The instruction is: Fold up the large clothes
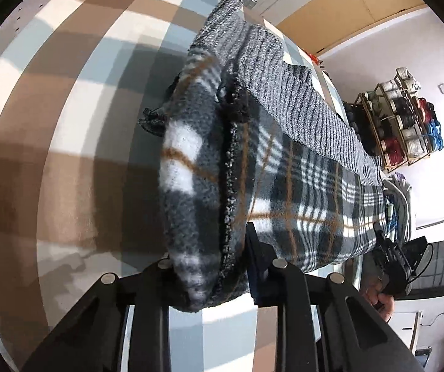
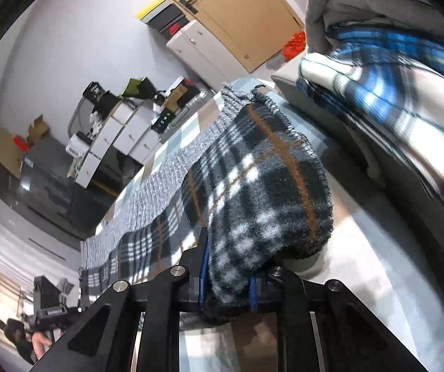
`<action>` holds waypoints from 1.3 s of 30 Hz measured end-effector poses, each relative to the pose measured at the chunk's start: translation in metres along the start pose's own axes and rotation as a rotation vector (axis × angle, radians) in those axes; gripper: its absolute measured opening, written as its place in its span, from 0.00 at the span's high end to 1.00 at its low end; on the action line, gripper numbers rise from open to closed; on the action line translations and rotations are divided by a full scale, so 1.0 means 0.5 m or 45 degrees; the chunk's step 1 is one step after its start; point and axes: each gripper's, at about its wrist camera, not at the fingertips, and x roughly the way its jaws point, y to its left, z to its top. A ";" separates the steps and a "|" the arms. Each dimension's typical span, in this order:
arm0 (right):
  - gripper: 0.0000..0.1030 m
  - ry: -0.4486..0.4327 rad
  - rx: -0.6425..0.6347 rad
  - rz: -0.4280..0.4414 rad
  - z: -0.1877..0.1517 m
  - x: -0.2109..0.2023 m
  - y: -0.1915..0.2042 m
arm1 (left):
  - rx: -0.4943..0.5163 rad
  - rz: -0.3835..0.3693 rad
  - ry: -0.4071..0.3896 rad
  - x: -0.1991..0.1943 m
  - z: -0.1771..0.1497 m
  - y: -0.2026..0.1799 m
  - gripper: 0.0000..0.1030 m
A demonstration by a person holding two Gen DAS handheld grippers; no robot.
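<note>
Left gripper [image 1: 209,266]: pinches one corner of the grey, white and brown plaid fleece garment [image 1: 299,186].
Right gripper [image 2: 226,276]: clamps the opposite corner.
Surface: checked brown-blue-white bedcover [image 1: 67,108].

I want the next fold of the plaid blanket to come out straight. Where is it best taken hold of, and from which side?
Probably at the two corners of its near short edge, where the left hand-held gripper and right hand-held gripper are already shut on it. Come in from that end: the plaid blanket runs long and narrow across the checked table, so corner grips should keep the edge taut and level.
</note>
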 end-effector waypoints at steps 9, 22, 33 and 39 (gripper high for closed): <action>0.82 0.161 -0.020 0.006 -0.069 -0.065 -0.013 | 0.074 0.004 0.044 -0.057 -0.065 0.013 0.80; 0.79 0.151 0.007 -0.038 -0.073 -0.060 -0.028 | 0.212 0.175 -0.314 -0.183 -0.052 -0.087 0.52; 0.79 0.128 -0.055 -0.060 -0.085 -0.069 -0.015 | 0.656 0.298 0.037 0.181 -0.097 -0.352 0.37; 0.79 0.123 -0.147 -0.091 -0.087 -0.065 0.001 | 0.762 0.470 -0.024 0.245 -0.095 -0.358 0.35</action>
